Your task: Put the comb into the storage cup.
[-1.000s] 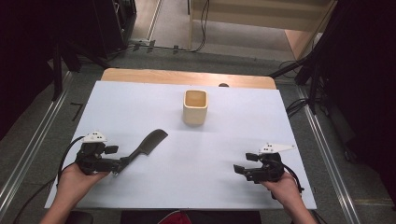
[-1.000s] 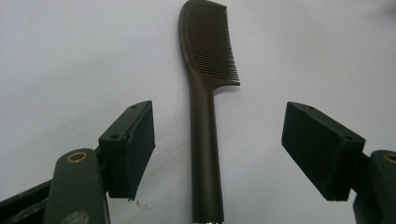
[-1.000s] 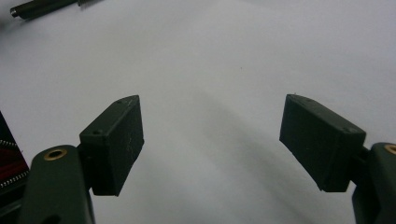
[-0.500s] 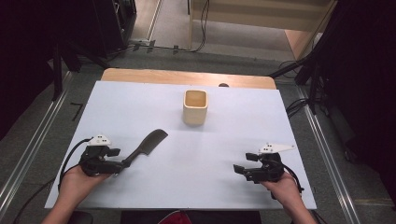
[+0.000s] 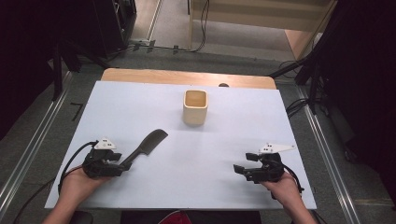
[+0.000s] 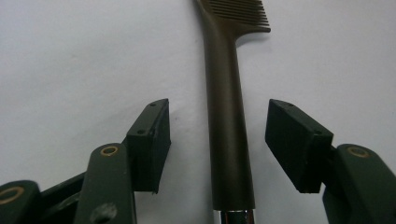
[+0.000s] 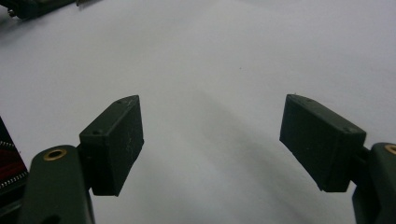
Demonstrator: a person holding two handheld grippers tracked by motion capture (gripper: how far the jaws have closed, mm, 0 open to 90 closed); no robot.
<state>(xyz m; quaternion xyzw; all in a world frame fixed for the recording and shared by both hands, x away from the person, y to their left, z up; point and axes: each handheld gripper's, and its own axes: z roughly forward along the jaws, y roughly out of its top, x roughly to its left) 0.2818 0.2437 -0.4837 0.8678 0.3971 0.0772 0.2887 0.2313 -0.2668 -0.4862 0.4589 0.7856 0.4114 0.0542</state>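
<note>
A dark comb lies flat on the white table sheet, teeth end pointing away to the right, its handle running back toward my left gripper. In the left gripper view that gripper is open, one jaw on each side of the handle, with a gap on both sides. My right gripper rests at the near right of the sheet. It is open with only bare sheet between its jaws.
A tan square cup stands upright at the middle back of the white sheet. A strip of wooden tabletop shows behind the sheet. Metal rails and cables lie on the floor at both sides.
My left gripper has shifted slightly toward the near edge along the comb's handle. The comb, the cup and the right gripper have stayed put.
</note>
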